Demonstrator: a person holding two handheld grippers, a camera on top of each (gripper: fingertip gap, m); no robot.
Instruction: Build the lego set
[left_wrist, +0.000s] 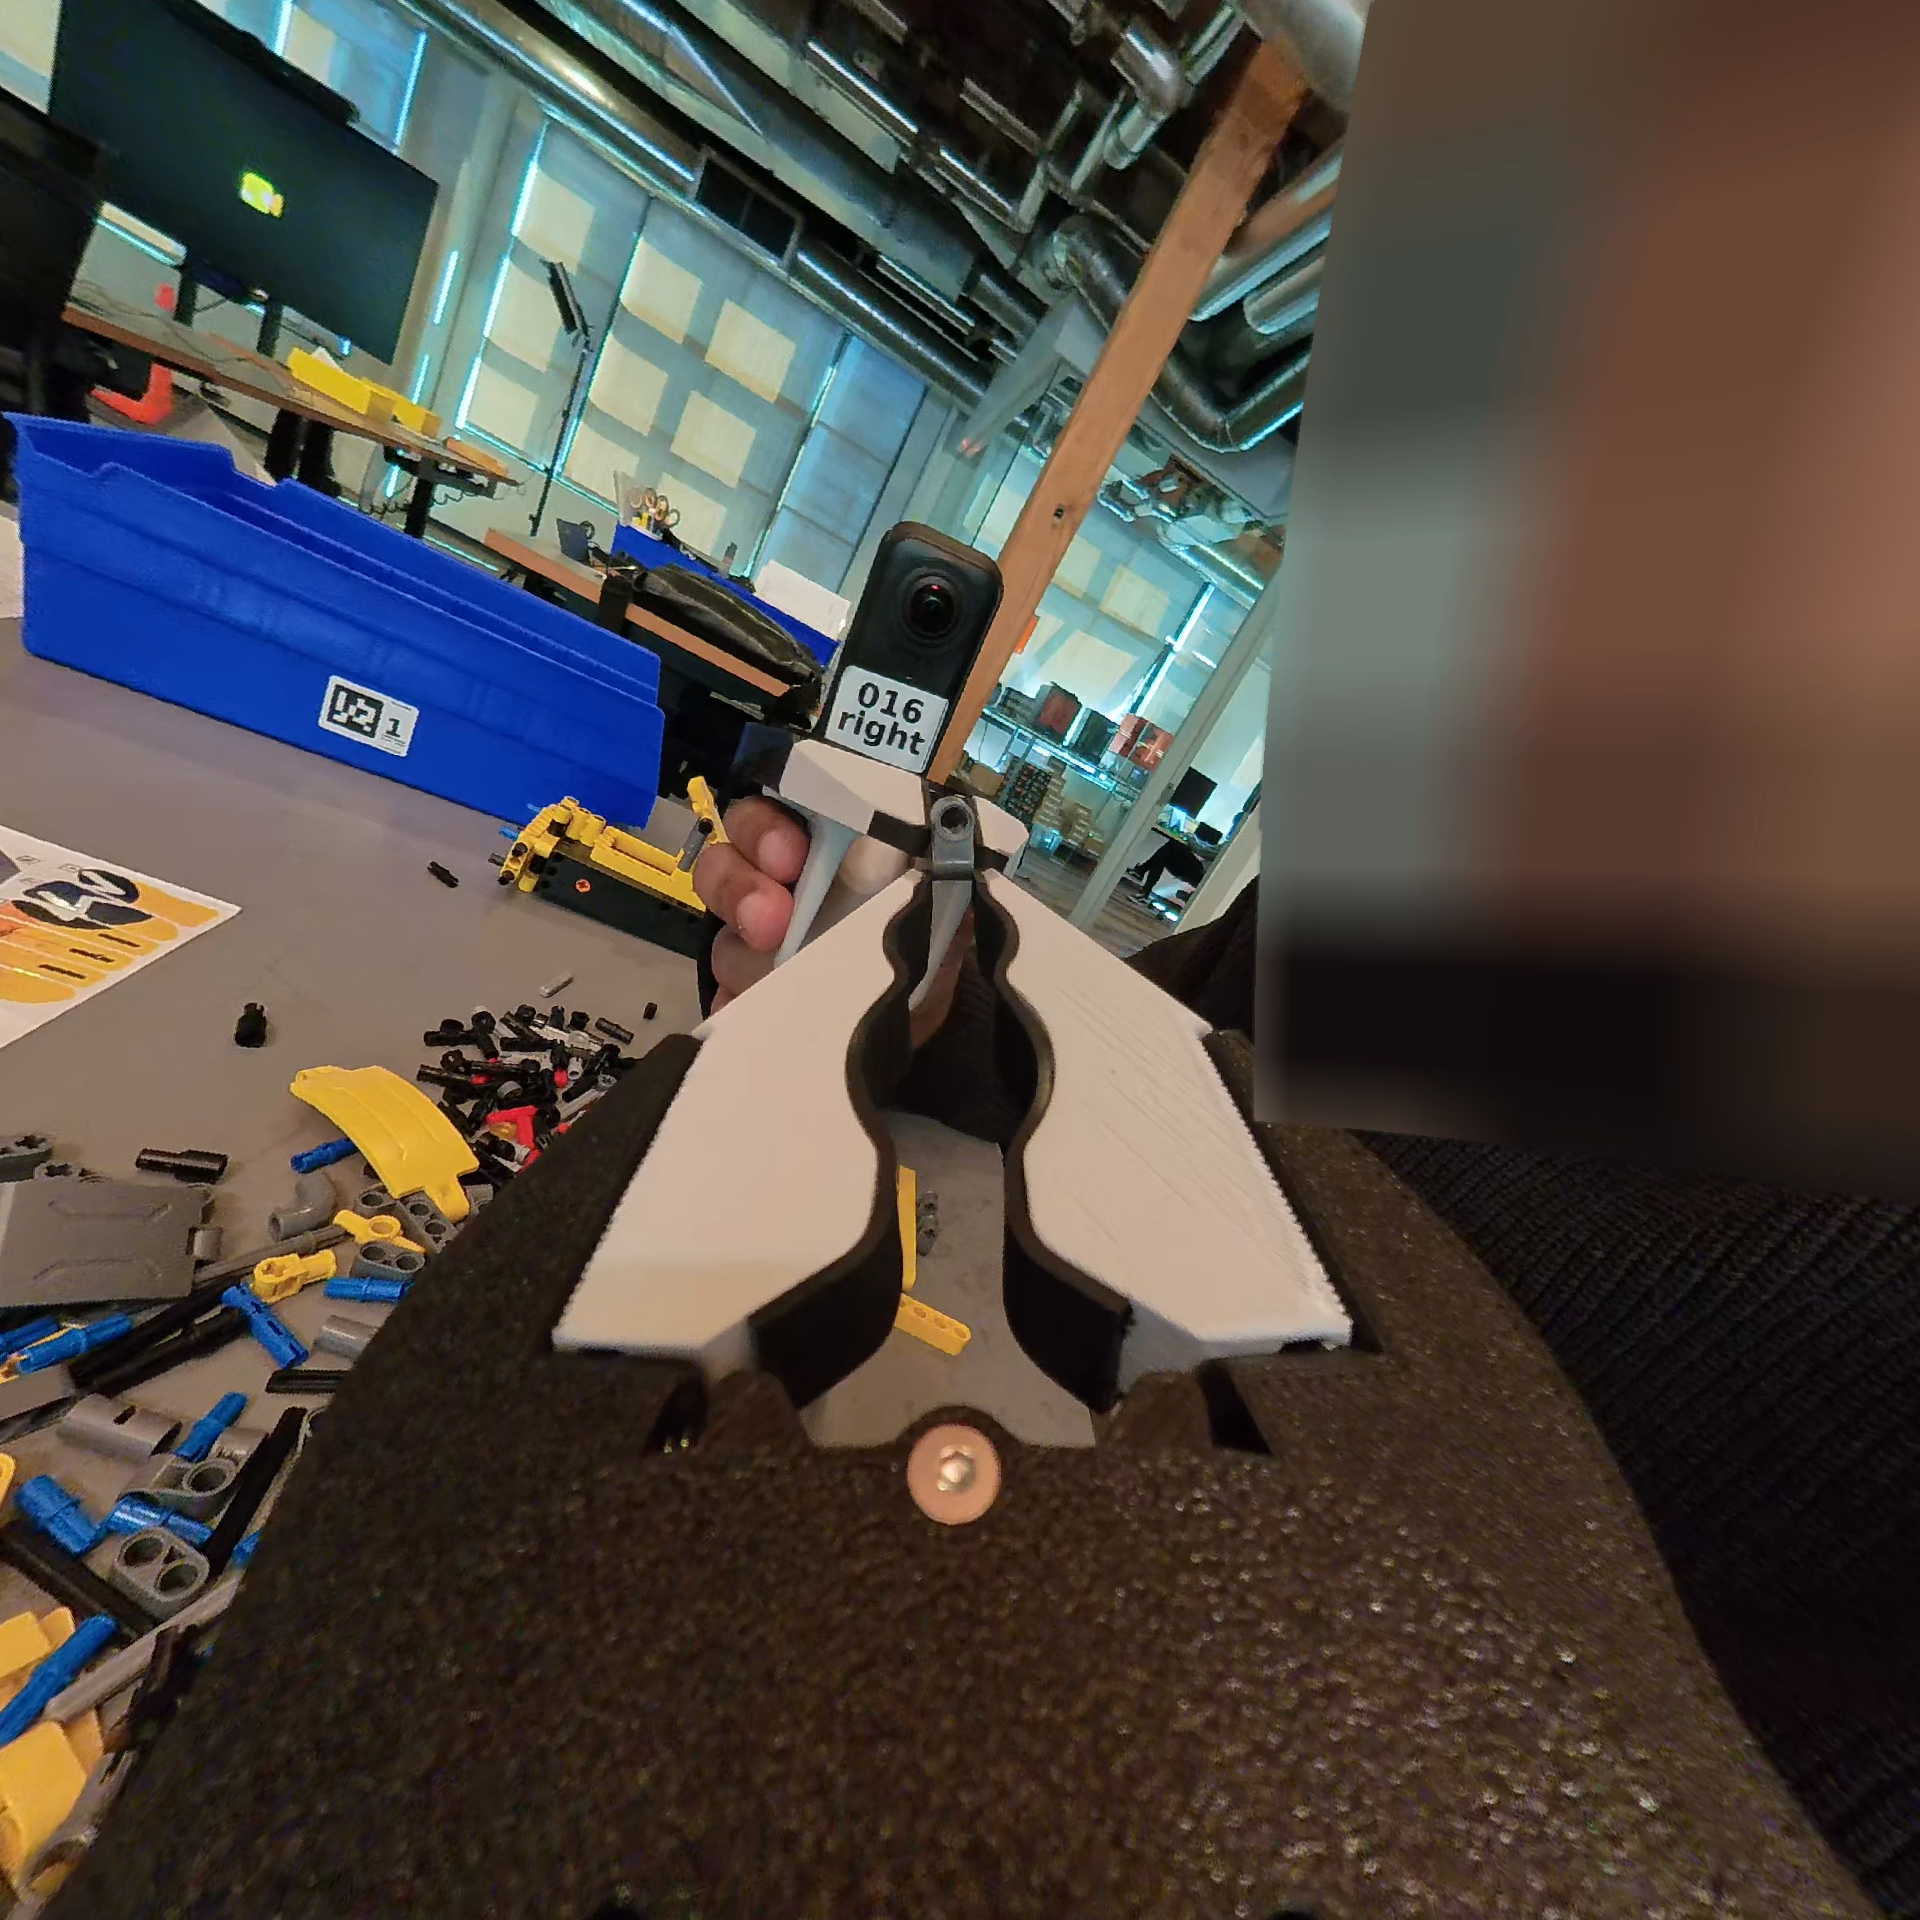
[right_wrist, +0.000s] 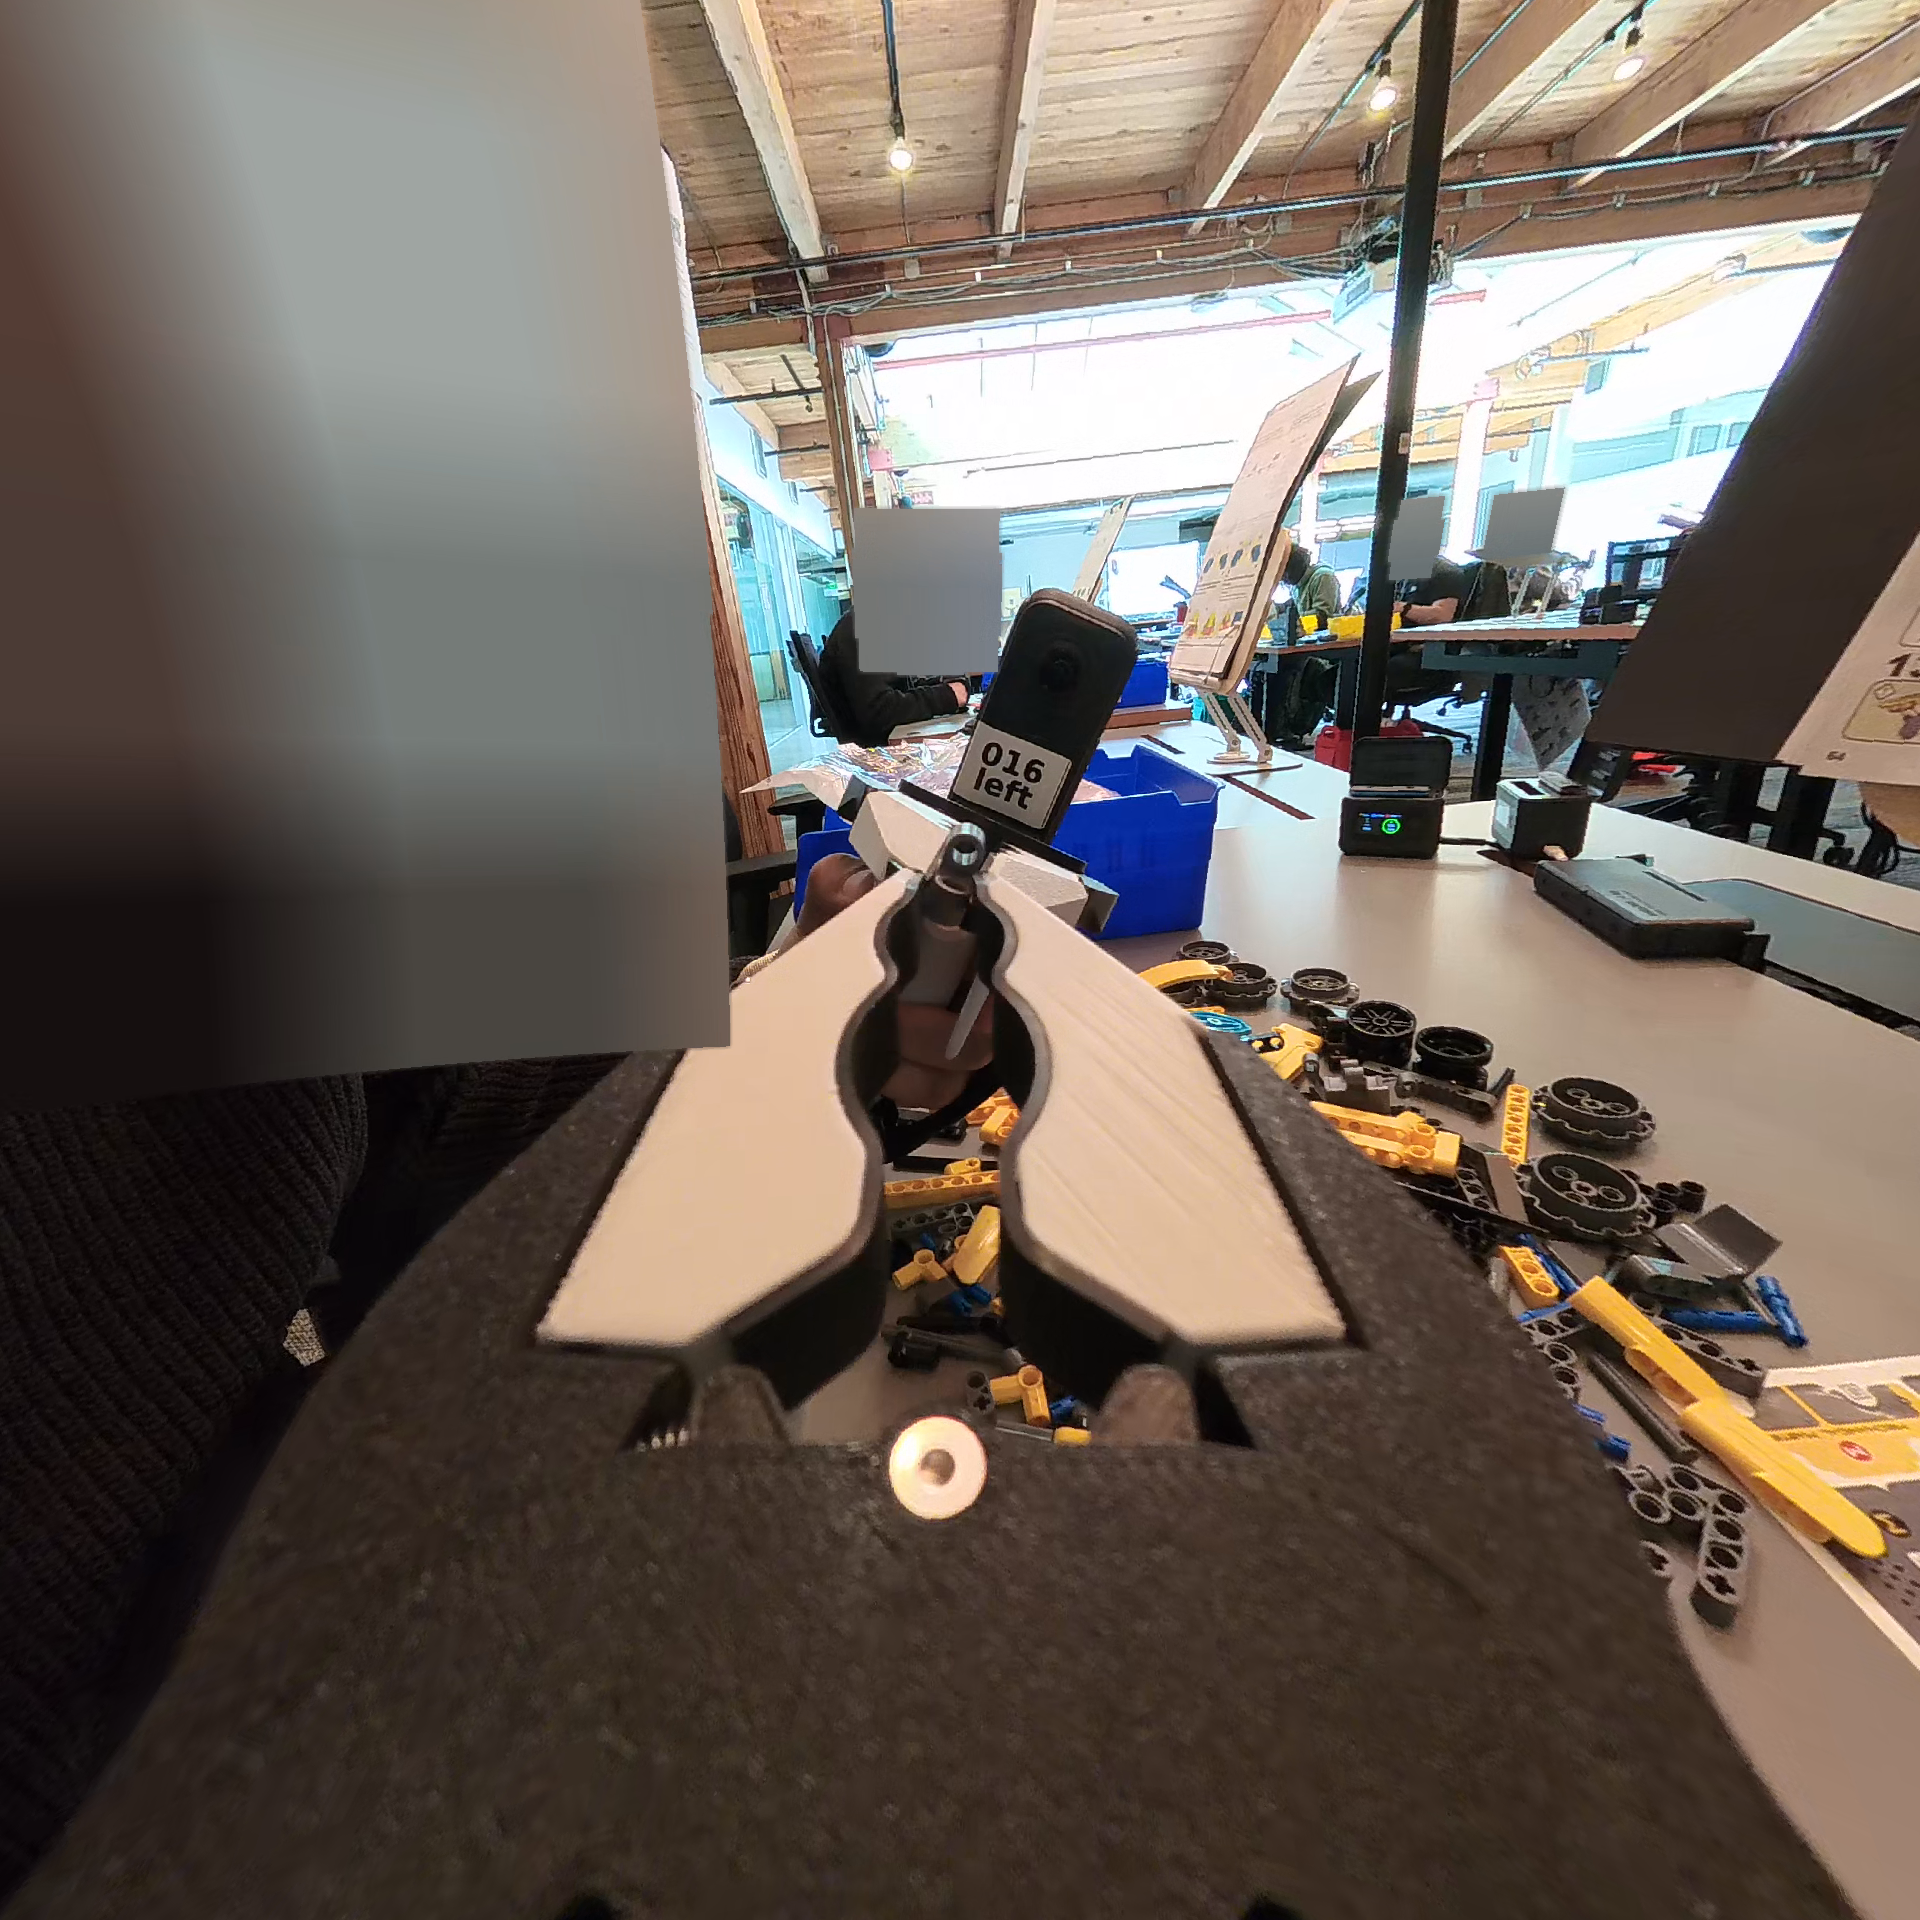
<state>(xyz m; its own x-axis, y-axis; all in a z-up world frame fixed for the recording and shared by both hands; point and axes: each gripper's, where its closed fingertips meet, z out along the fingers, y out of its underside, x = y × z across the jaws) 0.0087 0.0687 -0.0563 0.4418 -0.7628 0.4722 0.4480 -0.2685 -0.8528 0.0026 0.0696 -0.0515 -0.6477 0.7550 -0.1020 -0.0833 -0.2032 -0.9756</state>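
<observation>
My left gripper (left_wrist: 951, 888) is raised off the table, its tips shut on a small dark grey pin-like part (left_wrist: 951, 831) with a ring end that sticks out past them. My right gripper (right_wrist: 951, 894) faces it, tips shut on a grey cylindrical part (right_wrist: 940, 935) with a ring end (right_wrist: 966, 850). The two grippers meet tip to tip. I cannot tell whether they hold one shared piece or two joined pieces. The right gripper's camera (left_wrist: 930, 613) and a hand (left_wrist: 758, 883) show behind the part in the left wrist view; the left gripper's camera (right_wrist: 1049, 686) shows in the right wrist view.
On the grey table (left_wrist: 312, 883) lie a blue bin (left_wrist: 312, 603), a yellow and black partial build (left_wrist: 613, 873), a sticker sheet (left_wrist: 83, 925) and loose small parts (left_wrist: 312, 1247). The right wrist view shows black wheels (right_wrist: 1382, 1029), yellow beams (right_wrist: 1714, 1403), another blue bin (right_wrist: 1143, 842) and black devices (right_wrist: 1392, 800). Only a small space, under 4 cm, lies between the two pairs of fingers.
</observation>
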